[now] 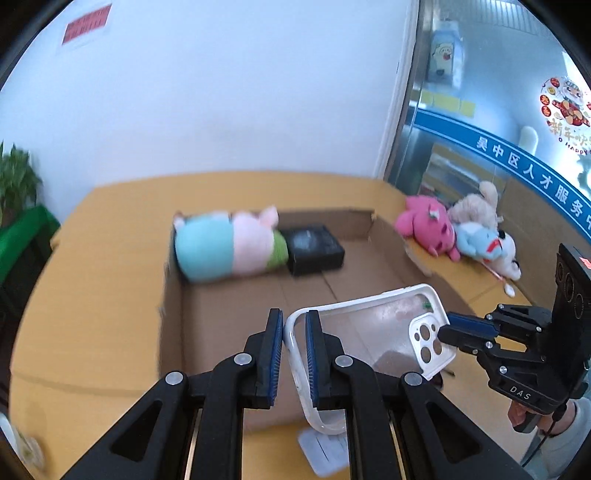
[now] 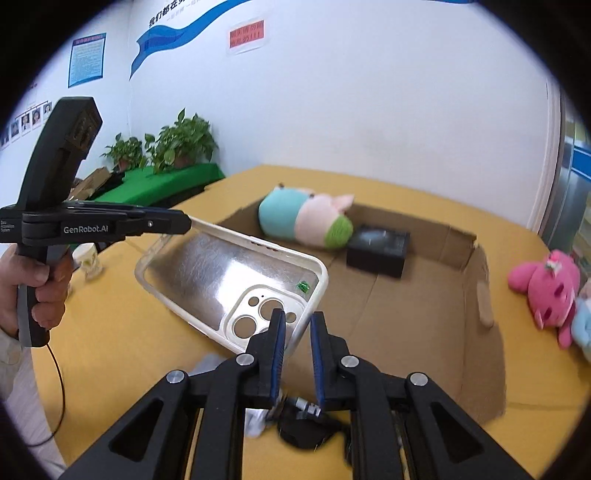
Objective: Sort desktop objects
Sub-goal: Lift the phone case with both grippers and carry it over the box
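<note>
Phone case (image 1: 373, 325): pinched by left tongs (image 1: 294, 354) and right tongs (image 2: 297, 354) over cardboard box (image 2: 476, 295). Ahead inside: plush pillow (image 1: 229, 247), black box (image 1: 314, 249). Right, unsorted: plush toys (image 1: 458, 229).

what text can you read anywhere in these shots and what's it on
"GenRobot.AI": side of the left gripper.
"DAS": body of the right gripper.
"吴中区人才服务": blue band on the glass wall.
"新年快" and "HAPPY": round window sticker.
Red wall notice, blue poster, blue wall slogan: too blurred to read.
</note>
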Demonstrator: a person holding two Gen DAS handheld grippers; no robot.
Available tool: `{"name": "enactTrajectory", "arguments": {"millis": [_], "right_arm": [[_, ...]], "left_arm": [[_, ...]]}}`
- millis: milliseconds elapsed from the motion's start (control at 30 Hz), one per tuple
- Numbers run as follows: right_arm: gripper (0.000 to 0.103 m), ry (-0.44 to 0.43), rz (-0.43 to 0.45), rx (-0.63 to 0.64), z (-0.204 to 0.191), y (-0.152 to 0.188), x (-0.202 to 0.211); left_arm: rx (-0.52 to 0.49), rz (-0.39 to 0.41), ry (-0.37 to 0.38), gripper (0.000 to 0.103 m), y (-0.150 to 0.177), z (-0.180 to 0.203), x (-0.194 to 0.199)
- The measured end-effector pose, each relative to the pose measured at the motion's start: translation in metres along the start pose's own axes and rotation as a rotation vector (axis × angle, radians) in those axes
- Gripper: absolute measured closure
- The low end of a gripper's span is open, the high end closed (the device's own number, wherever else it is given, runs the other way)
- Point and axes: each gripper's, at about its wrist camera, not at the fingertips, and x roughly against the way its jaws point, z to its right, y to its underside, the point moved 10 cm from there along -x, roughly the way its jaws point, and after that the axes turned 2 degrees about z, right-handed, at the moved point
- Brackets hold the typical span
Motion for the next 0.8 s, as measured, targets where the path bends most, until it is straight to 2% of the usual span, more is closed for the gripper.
{"name": "enactTrajectory", "arguments": {"millis": [167,267,367,533,633,667,700,733,800], "right_arm": [[0.089,-0.029,0.024,-0.002,0.014,-0.058,-0.033],[0.089,-0.058,-0.005,-0.016,0.024,-0.078,-0.063],[0.089,-0.098,-0.083,-0.04,0.031,-0.08,-0.105],[0.09,-0.158,-0.26,-0.048,0.028,-0.048,-0.176],[0.09,-0.197,-0.361,-0.078,0.026,-0.024,-0.21],[0.09,-0.206,-0.388,-0.093,0.027,-0.018,-0.218],[0.096,-0.225,-0.405,-0.113,0.027,-0.014,-0.225],[0.097,-0.28,-0.403,-0.15,0.023,-0.015,-0.229],[0.097,-0.301,-0.412,-0.163,0.017,-0.02,-0.236]], "left_arm": [[-0.015,0.022,-0.025,0.094,-0.062,-0.029,-0.021],[-0.009,-0.001,-0.041,0.094,-0.08,-0.048,-0.041],[0.019,-0.052,-0.055,0.094,-0.085,-0.071,-0.07],[0.041,-0.147,-0.079,0.094,-0.071,-0.094,-0.116],[0.028,-0.235,-0.1,0.094,-0.052,-0.102,-0.144],[0.031,-0.265,-0.075,0.096,-0.043,-0.099,-0.15],[0.054,-0.313,-0.019,0.095,-0.033,-0.094,-0.159],[0.054,-0.345,-0.011,0.097,-0.024,-0.091,-0.167],[0.019,-0.39,-0.052,0.098,-0.01,-0.088,-0.178]]}}
